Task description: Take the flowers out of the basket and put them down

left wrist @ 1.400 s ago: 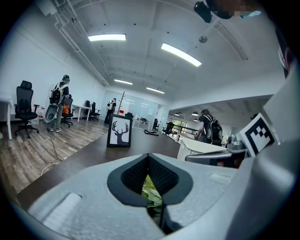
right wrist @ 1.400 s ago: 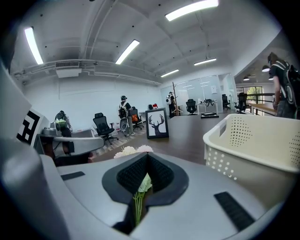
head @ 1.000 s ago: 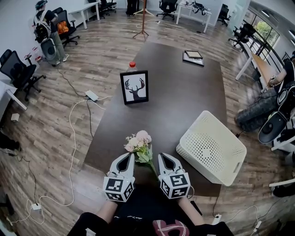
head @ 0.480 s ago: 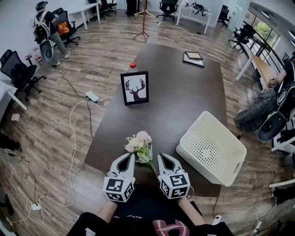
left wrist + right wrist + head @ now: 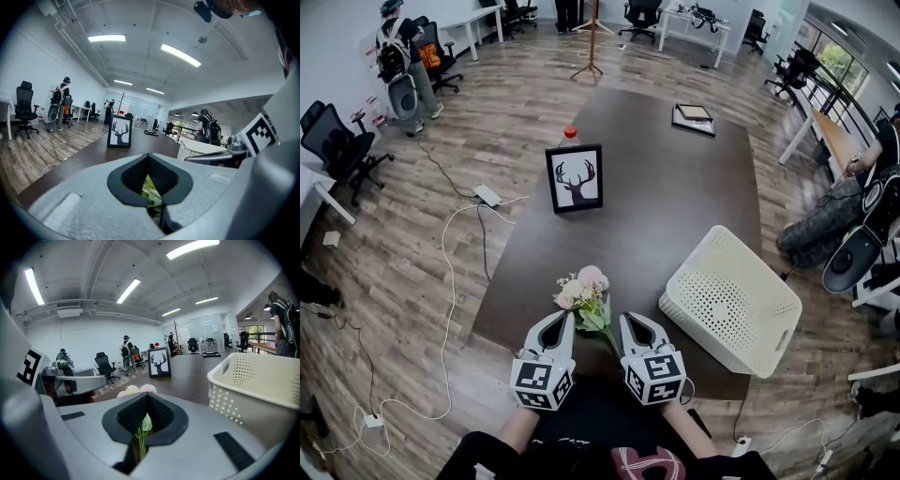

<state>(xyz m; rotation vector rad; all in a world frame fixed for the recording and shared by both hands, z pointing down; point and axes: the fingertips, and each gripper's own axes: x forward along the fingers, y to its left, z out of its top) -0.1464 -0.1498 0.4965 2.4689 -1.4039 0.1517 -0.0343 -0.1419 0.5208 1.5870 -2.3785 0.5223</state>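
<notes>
The basket (image 5: 731, 300) is white moulded plastic with a dull sheen, its sides pierced with rows of small holes, and it stands on a dark brown surface (image 5: 675, 169) with a smooth, matt finish. Left of the basket lie the flowers (image 5: 581, 284), with soft-looking matt petals and smooth green leaves. The left gripper (image 5: 565, 319) and right gripper (image 5: 630, 319) either side of them are smooth matt grey plastic, their jaws lined with black ribbed pads. Farther from the basket a picture (image 5: 574, 177) has a matt black frame, and the floor (image 5: 487, 112) is grey-brown wood planking with a slight gloss.
</notes>
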